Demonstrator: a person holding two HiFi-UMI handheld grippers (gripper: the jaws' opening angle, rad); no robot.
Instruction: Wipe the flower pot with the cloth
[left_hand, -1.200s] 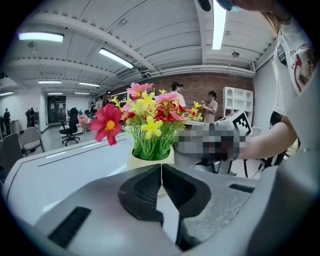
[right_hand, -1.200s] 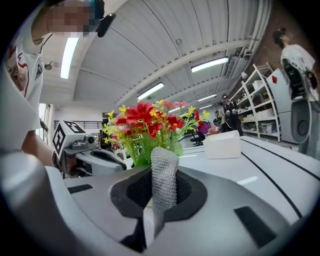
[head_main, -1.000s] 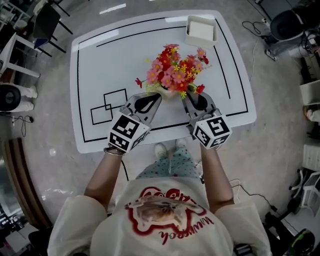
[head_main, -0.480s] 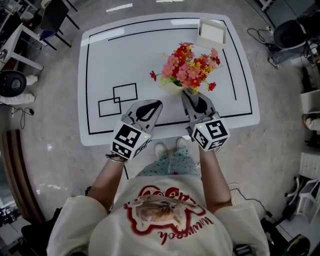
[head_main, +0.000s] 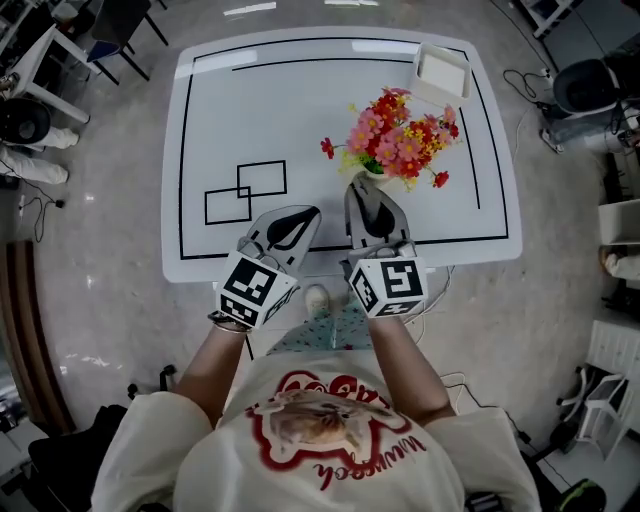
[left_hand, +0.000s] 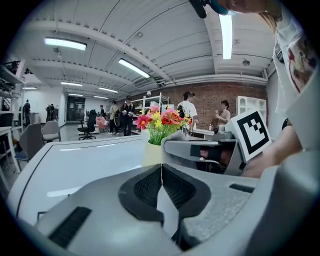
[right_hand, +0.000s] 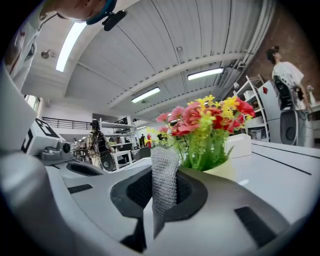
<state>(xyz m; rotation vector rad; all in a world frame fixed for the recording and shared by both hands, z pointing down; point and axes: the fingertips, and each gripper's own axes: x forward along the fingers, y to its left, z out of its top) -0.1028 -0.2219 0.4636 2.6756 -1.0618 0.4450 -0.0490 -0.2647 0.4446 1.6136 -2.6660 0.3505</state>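
Observation:
A cream flower pot (head_main: 371, 179) with pink, red and yellow flowers (head_main: 397, 136) stands on the white table (head_main: 250, 110), right of its middle. My right gripper (head_main: 361, 190) is at the pot's near side, shut on a grey knitted cloth (right_hand: 164, 175) that sticks up between its jaws. In the right gripper view the pot (right_hand: 226, 170) is just beyond the jaws, to the right. My left gripper (head_main: 301, 212) is shut, with nothing seen between its jaws, a short way left of the pot (left_hand: 153, 153).
A white box (head_main: 441, 72) sits at the table's far right corner. Black lines and two overlapping rectangles (head_main: 245, 192) mark the tabletop. The table's near edge runs under both grippers. Chairs and equipment stand on the floor around.
My right gripper has moved left across the front of the pot with the cloth. The left gripper has drawn back from the pot. The head camera has shifted.

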